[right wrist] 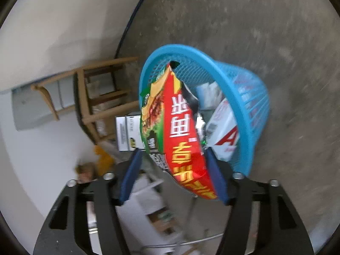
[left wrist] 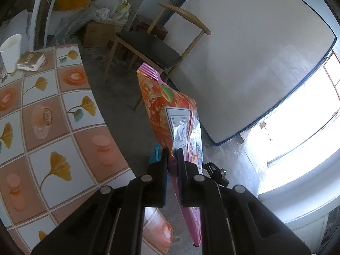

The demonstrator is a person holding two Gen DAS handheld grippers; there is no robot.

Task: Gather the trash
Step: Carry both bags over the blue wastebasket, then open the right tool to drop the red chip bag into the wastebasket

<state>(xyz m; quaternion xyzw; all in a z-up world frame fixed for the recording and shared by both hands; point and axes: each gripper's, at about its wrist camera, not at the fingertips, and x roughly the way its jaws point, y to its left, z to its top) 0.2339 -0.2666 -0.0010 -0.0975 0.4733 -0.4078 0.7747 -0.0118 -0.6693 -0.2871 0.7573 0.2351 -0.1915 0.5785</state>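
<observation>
Left gripper (left wrist: 172, 149): jaws pinched tight on the lower part of an orange and pink snack bag (left wrist: 170, 110), which stands up and away from the fingers.
Left of that bag: patterned tablecloth (left wrist: 53, 114) on the near left, with a white paper cup (left wrist: 10, 52) and a small box (left wrist: 30, 61) at its far left corner.
Beyond that bag: wooden chair (left wrist: 153, 46) with a dark seat; a white mattress (left wrist: 244, 63) leans on the right.
Right gripper (right wrist: 173, 153): jaws spread; a red and green wrapper (right wrist: 170, 127) lies between the blue pads, touching the right pad, with a gap at the left pad.
Beyond the wrapper: blue mesh basket (right wrist: 250, 110) on the concrete floor (right wrist: 276, 31), already holding white cartons and crumpled packaging.
Wrapper's far end: reaches over the basket's open mouth.
Left of the basket: the wooden chair, blurred.
</observation>
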